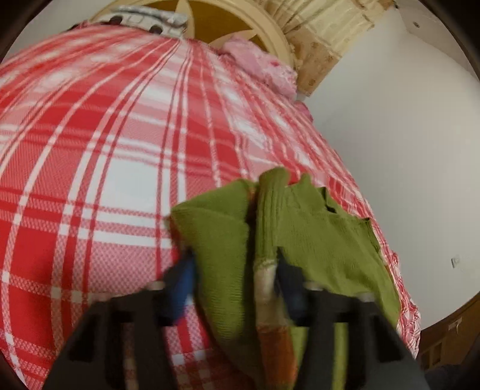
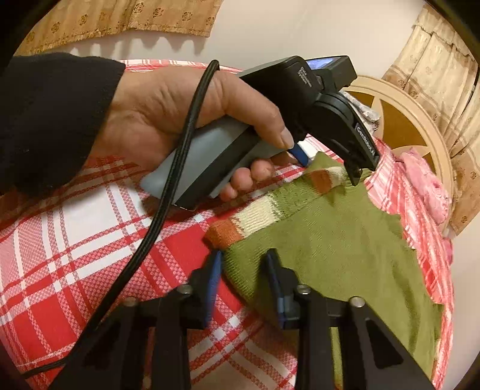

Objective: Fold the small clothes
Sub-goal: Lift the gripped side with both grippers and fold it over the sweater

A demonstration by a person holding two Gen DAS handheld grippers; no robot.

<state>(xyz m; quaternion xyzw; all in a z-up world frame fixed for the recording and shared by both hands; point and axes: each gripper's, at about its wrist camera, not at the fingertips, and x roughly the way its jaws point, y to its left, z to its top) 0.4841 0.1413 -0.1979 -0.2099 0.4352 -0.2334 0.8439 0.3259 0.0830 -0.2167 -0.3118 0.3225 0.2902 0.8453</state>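
Olive-green knit fabric fills the space at both sets of jaws: the small green garment [image 2: 330, 240] lies on a red-and-white checked bedspread [image 2: 75, 228], its orange-and-cream striped band running diagonally away from the right gripper [image 2: 244, 267] toward the left gripper [image 2: 345, 168]. At the right gripper's jaws, narrowed to a small gap, the garment's near corner sits between the blue pads, beside the band's orange end; whether the pads press it cannot be told. Farther along the band, a hand [image 2: 186, 120] in a dark sleeve holds the left gripper, a black cable trailing from it. From the left wrist view, its jaws [image 1: 237, 270], partly closed, have bunched green fabric and the striped band between them, the cloth rising in a ridge ahead. Beyond lie a pink cloth [image 1: 261, 66] and a cream headboard [image 1: 270, 27].
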